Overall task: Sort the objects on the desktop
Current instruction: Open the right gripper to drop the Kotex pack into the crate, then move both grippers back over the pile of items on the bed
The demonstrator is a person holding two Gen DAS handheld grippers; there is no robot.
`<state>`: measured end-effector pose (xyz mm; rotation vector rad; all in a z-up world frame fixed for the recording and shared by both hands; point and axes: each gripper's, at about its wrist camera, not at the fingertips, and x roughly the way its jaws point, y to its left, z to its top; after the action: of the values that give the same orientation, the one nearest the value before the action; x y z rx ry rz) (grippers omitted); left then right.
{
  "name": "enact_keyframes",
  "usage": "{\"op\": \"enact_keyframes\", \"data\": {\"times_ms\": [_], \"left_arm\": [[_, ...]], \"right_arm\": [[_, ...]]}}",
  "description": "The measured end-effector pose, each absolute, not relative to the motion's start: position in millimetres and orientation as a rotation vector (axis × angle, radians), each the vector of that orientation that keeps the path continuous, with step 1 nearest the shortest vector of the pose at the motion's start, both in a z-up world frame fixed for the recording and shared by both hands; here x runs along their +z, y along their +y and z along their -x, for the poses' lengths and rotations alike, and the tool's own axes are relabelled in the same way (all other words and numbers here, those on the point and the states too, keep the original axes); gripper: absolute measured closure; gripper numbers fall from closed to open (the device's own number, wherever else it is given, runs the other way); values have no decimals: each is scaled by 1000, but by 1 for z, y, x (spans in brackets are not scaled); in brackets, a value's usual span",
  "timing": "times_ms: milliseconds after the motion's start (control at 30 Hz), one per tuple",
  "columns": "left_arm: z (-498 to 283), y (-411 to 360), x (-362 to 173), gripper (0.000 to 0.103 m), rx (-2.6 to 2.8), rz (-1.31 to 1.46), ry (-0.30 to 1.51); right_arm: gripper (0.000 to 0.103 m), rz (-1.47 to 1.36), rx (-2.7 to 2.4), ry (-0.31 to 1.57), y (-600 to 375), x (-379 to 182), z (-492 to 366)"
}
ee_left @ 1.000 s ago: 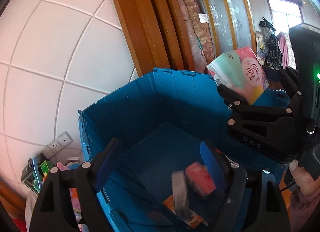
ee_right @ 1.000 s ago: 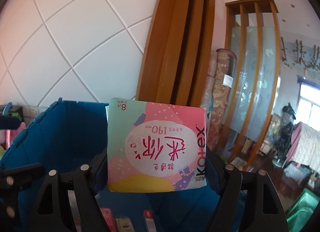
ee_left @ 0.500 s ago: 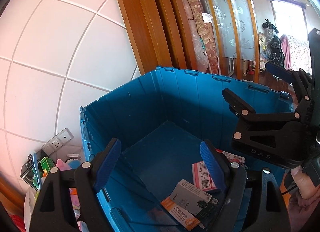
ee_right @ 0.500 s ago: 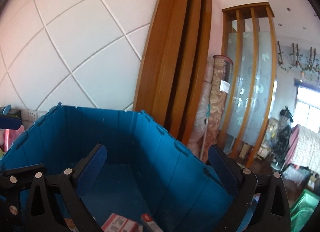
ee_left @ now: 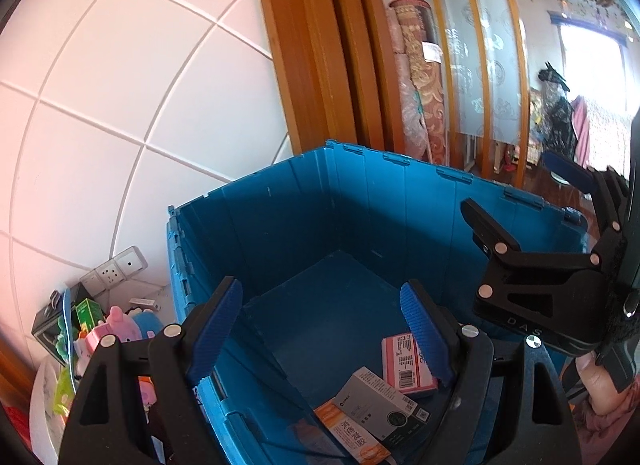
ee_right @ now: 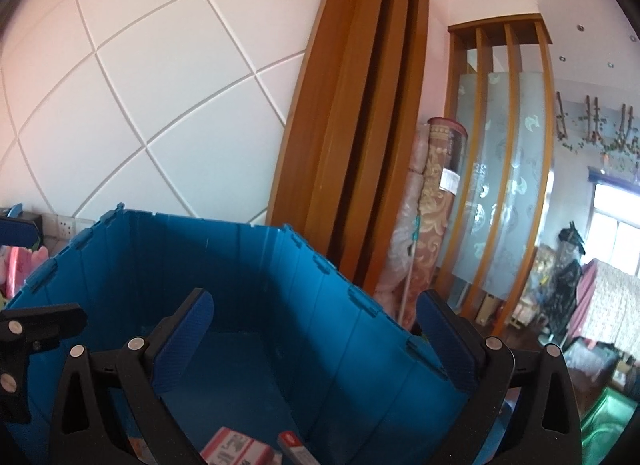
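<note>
Both tools held over a big blue bin [ee_left: 304,201], jaws wide apart, nothing between them: left gripper [ee_left: 320,329] and right gripper [ee_right: 316,341]. Down on the bin floor, a few small boxes: a pink box [ee_left: 404,361], a grey box [ee_left: 380,401] and an orange box [ee_left: 352,437], lying flat and partly on top of each other. Probably light, stiff cardboard, a bit smooth; best pinched across the thin sides, softly, so no crushing. Seen only from the left side: toys [ee_left: 116,325] piled beside the bin by the wall. From the right side, just the box tops at the bottom edge.
</note>
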<state>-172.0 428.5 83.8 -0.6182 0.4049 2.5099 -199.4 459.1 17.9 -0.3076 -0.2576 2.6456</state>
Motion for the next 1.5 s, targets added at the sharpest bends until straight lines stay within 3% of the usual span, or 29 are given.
{"op": "enact_keyframes", "data": {"times_ms": [233,367,533,833,1033,1300,1500], "left_arm": [[151,389,93,21,2658,414,182],[143,363,93,21,2657,431,119],[130,312,87,21,2758,361,27],[135,218,39,21,2819,601,-33],[134,151,-11,21,2932,816,6],[130,66,-72,21,3013,1125,-62],[121,30,-116,21,3002,1299,-65]], "right_arm": [[0,270,2619,-296,453,16,196],[0,289,2606,-334,447,15,196],[0,260,2750,-187,431,28,178],[0,7,3002,-341,321,44,144],[0,35,3122,-455,255,31,143],[0,199,3301,-455,195,7,158],[0,575,3412,-492,159,-44,180]]}}
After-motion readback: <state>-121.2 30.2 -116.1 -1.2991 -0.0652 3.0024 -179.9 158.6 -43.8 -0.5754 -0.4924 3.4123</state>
